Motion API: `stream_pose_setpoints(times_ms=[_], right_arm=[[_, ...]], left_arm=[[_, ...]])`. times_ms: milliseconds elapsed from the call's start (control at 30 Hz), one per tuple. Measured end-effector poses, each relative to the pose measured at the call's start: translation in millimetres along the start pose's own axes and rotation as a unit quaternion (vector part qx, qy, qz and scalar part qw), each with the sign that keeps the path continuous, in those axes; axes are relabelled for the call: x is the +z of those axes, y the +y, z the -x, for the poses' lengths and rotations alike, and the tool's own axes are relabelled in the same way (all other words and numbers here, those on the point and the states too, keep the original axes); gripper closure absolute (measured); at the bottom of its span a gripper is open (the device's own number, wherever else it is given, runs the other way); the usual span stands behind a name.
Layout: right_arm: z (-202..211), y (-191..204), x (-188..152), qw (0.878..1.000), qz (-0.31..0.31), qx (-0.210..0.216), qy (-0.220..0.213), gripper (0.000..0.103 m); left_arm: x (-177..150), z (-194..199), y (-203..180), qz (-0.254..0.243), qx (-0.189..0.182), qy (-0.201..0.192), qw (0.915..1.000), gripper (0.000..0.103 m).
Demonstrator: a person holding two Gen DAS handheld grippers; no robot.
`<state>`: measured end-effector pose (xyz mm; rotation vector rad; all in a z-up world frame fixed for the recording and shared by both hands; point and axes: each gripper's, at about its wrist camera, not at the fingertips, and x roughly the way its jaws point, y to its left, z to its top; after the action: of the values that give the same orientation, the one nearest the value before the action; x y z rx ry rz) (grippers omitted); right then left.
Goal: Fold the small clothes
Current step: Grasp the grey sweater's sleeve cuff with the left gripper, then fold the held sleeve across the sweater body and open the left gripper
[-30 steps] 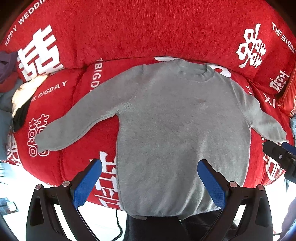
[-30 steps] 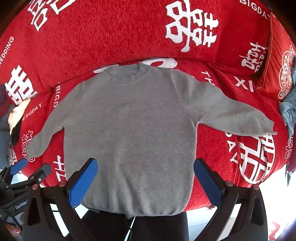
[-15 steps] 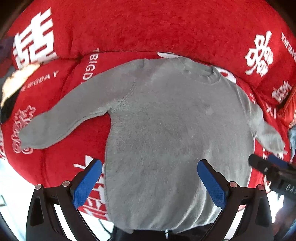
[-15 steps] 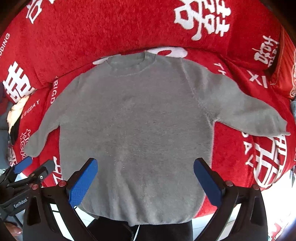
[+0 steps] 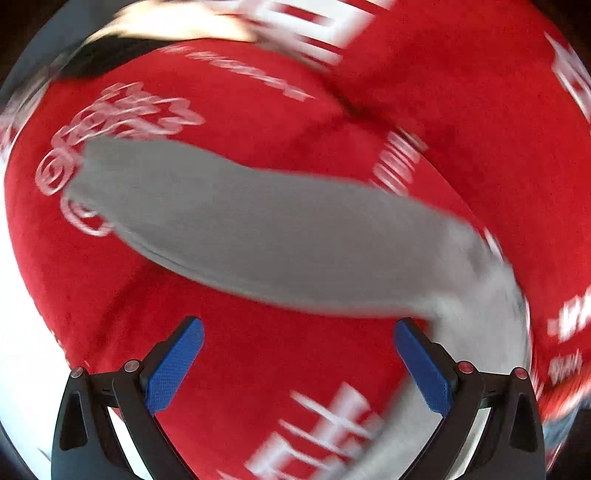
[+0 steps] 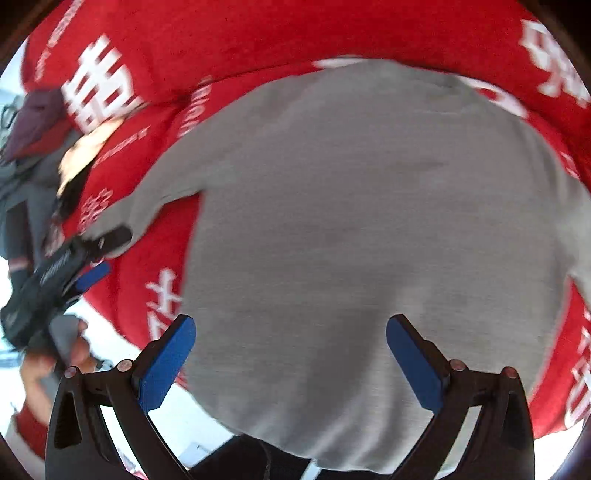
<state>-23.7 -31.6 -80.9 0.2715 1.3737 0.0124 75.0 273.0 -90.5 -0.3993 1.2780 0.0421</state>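
One grey sweater [image 6: 369,229] lies spread on one red sofa [image 6: 258,33] — a single garment with two sleeves, of which only the left sleeve [image 5: 258,236] shows whole, the right one running out of view. Two tools are in sight: the left tool [image 5: 295,365] and the right tool [image 6: 291,358], each with two blue pads set wide apart, so four pads in all. At the far left sits one heap of other clothes [image 6: 40,147] — perhaps three or four pieces, too blurred to count surely. One bare hand [image 6: 44,365] shows.
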Motion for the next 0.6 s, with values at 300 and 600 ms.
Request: stream_pose_setpoints(times_ms=[300, 600], right_arm=[[-23, 80, -2, 0.996, 0.047, 0.073, 0.032, 0.0], [-21, 92, -6, 0.994, 0.058, 0.084, 0.045, 0.0]], left_arm=[[33, -44, 97, 0.16, -0.076, -0.01, 0.9842, 0.0], [39, -48, 79, 0.115, -0.091, -0.02, 0.989, 0.093]])
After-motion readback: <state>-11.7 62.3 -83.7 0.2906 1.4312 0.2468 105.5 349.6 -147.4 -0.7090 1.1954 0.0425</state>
